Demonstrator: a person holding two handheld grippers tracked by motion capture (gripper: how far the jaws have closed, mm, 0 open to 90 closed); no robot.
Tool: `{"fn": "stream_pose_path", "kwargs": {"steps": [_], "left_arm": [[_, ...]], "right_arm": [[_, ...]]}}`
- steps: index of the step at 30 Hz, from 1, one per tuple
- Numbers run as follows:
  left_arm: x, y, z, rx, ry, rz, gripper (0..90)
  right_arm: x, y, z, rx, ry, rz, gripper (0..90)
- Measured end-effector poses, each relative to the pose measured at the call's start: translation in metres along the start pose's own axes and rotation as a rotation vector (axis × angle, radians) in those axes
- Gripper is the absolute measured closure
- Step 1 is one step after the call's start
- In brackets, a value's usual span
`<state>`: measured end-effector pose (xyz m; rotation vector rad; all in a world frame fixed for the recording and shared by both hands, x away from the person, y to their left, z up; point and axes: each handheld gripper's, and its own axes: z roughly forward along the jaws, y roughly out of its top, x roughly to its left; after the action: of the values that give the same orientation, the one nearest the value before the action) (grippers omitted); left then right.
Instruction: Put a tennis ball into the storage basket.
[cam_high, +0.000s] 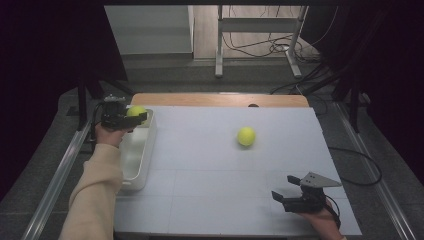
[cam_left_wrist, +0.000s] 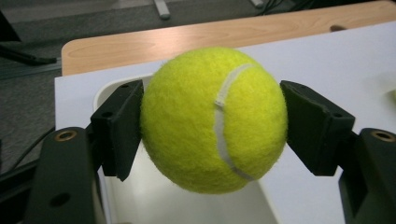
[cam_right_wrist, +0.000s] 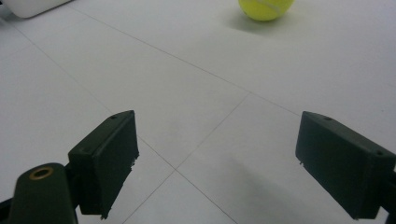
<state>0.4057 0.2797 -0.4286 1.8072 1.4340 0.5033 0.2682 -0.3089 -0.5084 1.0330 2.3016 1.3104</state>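
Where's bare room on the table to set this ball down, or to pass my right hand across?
The white bin under the left gripper and its tennis ball is empty. The white mat is bare between the bin and the right gripper, and left of the loose ball. Only the bin's far end is crowded.

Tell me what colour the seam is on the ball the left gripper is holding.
White, curving across the yellow-green tennis ball; the left gripper view shows it best.
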Motion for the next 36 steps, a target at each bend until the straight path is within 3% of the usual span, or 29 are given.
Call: {"fn": "stream_pose_path", "kwargs": {"steps": [4, 22, 36], "left_arm": [[0.000, 0.005, 0.006, 0.032, 0.016, 0.015, 26.9], [0.003, 0.010, 0.024, 0.141, 0.033, 0.016, 26.8], [0.004, 0.007, 0.030, 0.189, 0.038, 0.021, 26.7]], "right_arm": [[0.000, 0.000, 0.000, 0.000, 0.000, 0.000, 13.2], [-0.001, 0.000, 0.000, 0.001, 0.002, 0.002, 13.3], [-0.001, 0.000, 0.001, 0.002, 0.002, 0.003, 13.3]]}}
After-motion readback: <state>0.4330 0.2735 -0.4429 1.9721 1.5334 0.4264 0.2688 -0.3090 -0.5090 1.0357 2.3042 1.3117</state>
